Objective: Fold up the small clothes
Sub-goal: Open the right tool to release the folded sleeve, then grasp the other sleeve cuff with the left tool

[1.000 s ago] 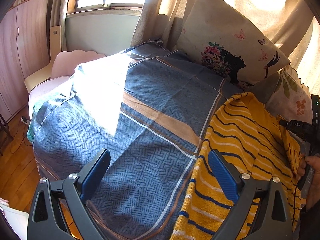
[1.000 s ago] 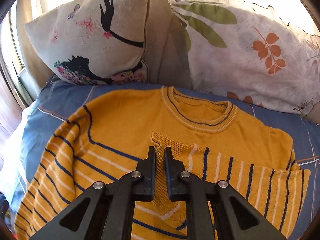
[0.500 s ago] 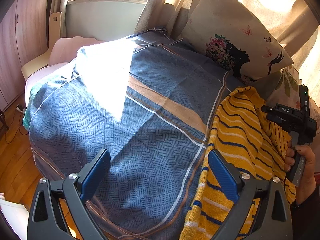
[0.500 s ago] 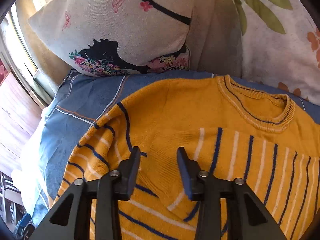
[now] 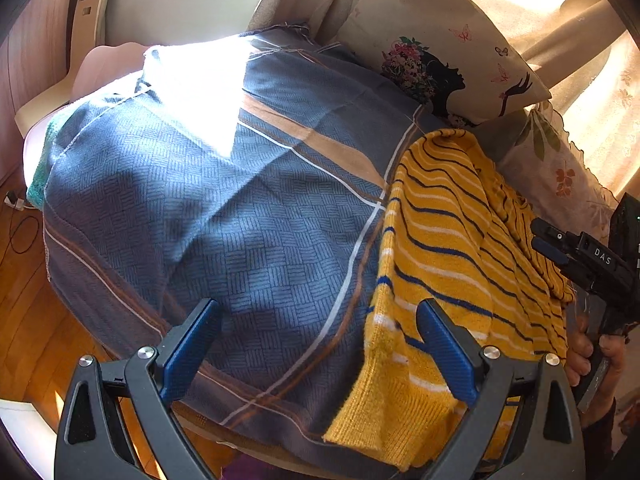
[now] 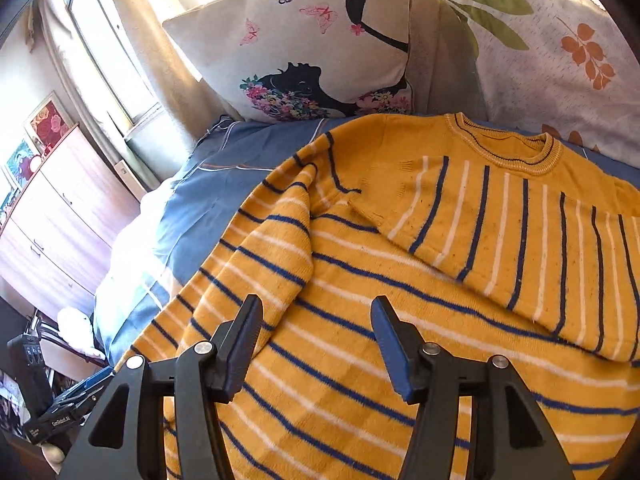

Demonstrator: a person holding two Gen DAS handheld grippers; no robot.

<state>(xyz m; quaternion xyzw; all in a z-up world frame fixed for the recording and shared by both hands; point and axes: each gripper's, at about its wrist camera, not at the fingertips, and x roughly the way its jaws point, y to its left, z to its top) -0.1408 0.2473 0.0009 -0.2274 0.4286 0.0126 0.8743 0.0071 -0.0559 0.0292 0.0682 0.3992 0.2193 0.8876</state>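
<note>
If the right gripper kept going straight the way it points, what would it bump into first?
Most likely the yellow striped sweater. The right gripper hangs open right over it, pointing along its body toward the folded sleeve. How high it hovers is unclear.

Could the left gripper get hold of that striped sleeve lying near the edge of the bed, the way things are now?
Probably yes. The left gripper is open, and the near sleeve of the yellow sweater lies just ahead of its right finger, draped at the edge of the blue bedcover. Nothing sits between them.
</note>
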